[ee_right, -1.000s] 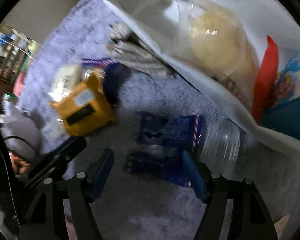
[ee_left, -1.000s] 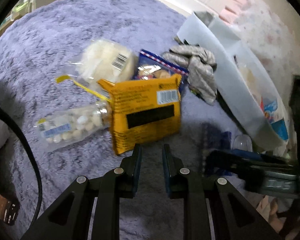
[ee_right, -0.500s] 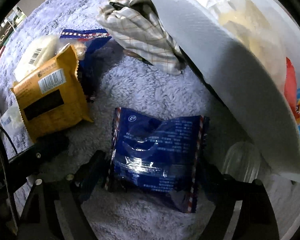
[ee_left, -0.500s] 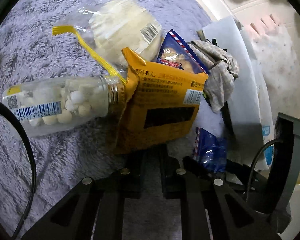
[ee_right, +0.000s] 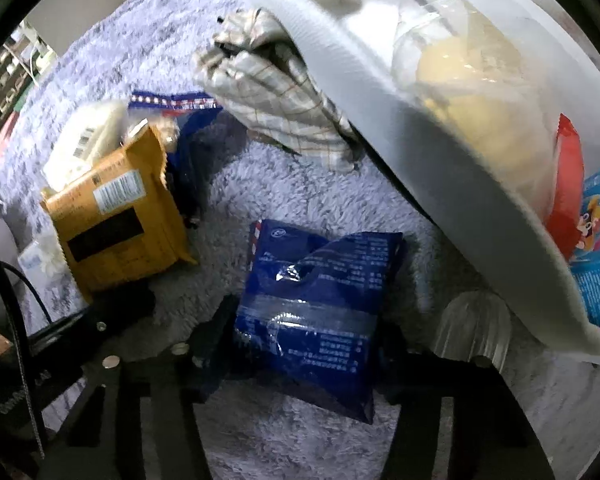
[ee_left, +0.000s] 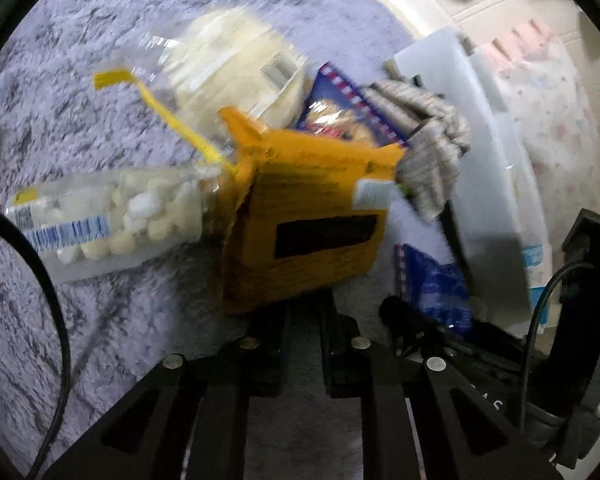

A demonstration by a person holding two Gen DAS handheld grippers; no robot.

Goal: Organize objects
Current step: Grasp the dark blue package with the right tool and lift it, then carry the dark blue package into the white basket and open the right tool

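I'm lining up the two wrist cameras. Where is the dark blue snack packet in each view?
Left wrist: dark blue snack packet at lower right, partly hidden beside the white bin, with the right gripper's dark body just below it.
Right wrist: dark blue snack packet at centre, lying on the grey rug between the right gripper's open fingers.
Shared landmark: the orange snack bag, left of the packet in both.

1. My left wrist feed is smeared by motion blur; the yellow packet (ee_left: 312,216) and the jar of white tablets (ee_left: 104,220) have soft edges.
2. My right wrist feed is sharper, with glare on the blue packet (ee_right: 320,300).
3. Both feeds are dim near the grippers, brighter toward the top.
4. Fisheye bending and black vignette ring both frames.
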